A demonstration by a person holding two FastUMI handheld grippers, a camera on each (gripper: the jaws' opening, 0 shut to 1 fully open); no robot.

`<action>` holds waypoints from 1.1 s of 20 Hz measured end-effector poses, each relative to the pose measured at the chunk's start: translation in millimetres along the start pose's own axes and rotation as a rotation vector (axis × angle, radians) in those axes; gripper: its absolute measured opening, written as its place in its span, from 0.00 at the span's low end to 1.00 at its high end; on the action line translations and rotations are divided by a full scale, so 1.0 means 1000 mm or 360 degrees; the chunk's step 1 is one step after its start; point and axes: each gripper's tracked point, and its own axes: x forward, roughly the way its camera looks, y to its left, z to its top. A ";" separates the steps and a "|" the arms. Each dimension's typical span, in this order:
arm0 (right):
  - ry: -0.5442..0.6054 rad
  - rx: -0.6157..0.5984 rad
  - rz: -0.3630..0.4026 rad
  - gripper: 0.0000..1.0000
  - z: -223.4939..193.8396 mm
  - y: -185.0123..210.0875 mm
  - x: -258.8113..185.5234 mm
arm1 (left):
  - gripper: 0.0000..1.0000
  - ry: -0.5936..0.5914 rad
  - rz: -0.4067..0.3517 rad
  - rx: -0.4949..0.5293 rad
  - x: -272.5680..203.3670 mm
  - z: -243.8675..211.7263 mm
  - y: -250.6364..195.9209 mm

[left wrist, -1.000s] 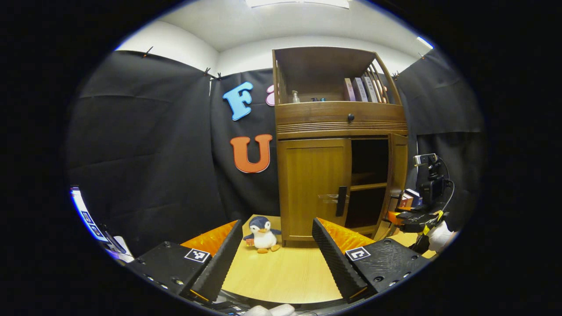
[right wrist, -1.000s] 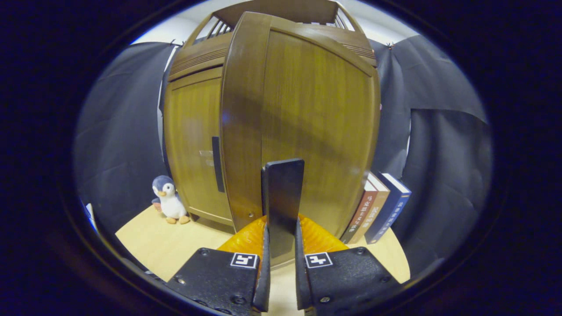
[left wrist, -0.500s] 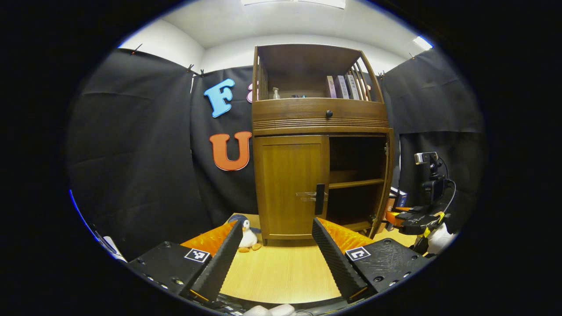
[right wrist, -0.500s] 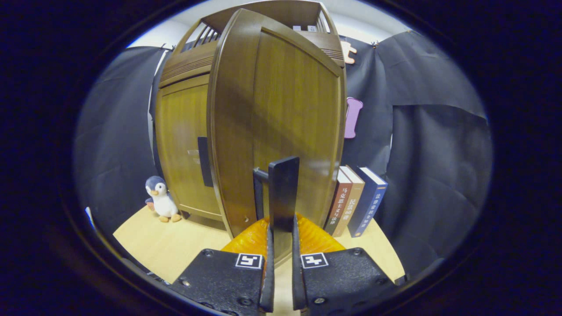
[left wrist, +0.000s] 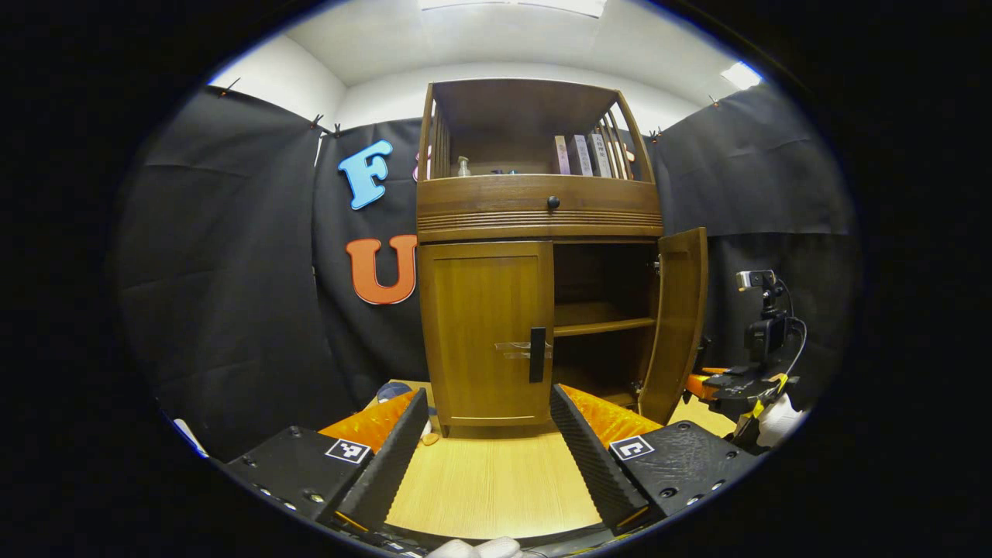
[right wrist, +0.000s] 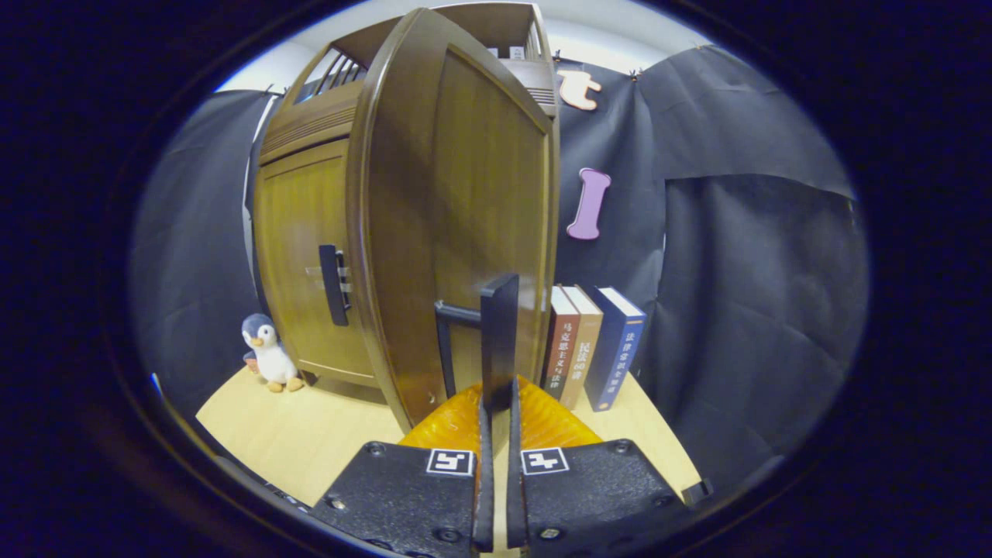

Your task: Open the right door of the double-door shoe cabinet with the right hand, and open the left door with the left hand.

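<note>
right gripper view, right gripper point(right wrist: 496, 403) clamping right door handle point(right wrist: 500, 333)

the shoe cabinet point(left wrist: 535, 209) is brown wood with a smooth, faintly glossy finish, as is its open right door point(right wrist: 457, 201). the door handle point(right wrist: 500, 341) looks matt black. the table point(left wrist: 496, 488) is pale, smooth woodgrain. the penguin toy point(right wrist: 265, 353) is soft plush. gripper fingers point(left wrist: 589, 457) are ribbed matt black.

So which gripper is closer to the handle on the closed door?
Left. The left gripper is open, facing the closed door's handle from a short way back. The right gripper is off beside it, clamping the open door's handle.
</note>
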 end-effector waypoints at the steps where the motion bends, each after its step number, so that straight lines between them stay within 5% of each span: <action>1: 0.0000 0.0003 -0.0017 0.09 0.000 -0.007 -0.002 | 0.96 0.0003 -0.0008 -0.0003 0.002 0.001 -0.004; 10: 0.0030 -0.0056 -0.0040 0.04 0.002 -0.059 -0.002 | 0.96 -0.0005 -0.0078 0.0001 0.023 0.006 -0.042; 22: 0.0093 -0.0013 0.0265 0.04 0.006 -0.117 0.008 | 0.96 0.0030 0.0067 -0.0005 0.053 0.005 -0.086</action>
